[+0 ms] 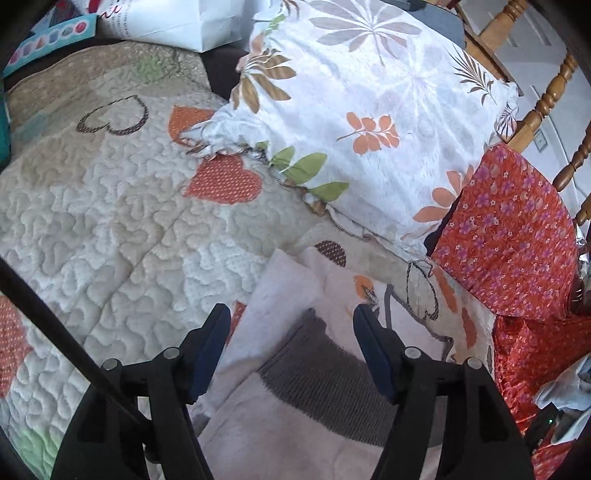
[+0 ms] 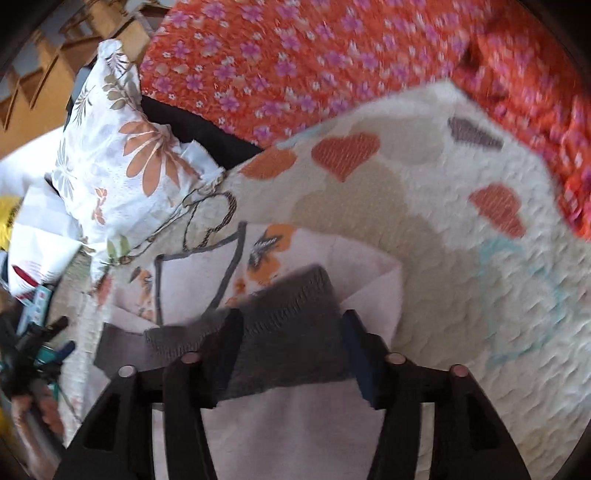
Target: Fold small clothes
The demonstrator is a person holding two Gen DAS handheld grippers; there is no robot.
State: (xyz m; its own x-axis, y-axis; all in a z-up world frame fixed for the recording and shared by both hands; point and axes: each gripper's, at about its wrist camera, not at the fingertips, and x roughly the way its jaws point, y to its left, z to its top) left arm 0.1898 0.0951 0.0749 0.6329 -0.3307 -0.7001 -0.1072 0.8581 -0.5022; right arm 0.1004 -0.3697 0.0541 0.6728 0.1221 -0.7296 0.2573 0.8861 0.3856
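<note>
A small pale pink garment (image 1: 288, 428) with a grey ribbed band (image 1: 325, 373) and orange prints lies partly folded on the quilted bedspread (image 1: 103, 221). My left gripper (image 1: 291, 321) is open just above it, its fingers astride the grey band. In the right wrist view the same garment (image 2: 295, 424) lies below my right gripper (image 2: 291, 325), which is open with the grey band (image 2: 291, 339) between its fingers. The garment's grey-trimmed edge (image 2: 232, 266) and orange print lie beyond the fingertips. That view is blurred.
A white floral pillow (image 1: 369, 122) lies beyond the garment, with a red flowered cloth (image 1: 513, 236) at right and a wooden headboard (image 1: 546, 99) behind. A white paper bag (image 1: 192, 22) stands at the back. Clutter and a person's hand (image 2: 22, 373) are at far left.
</note>
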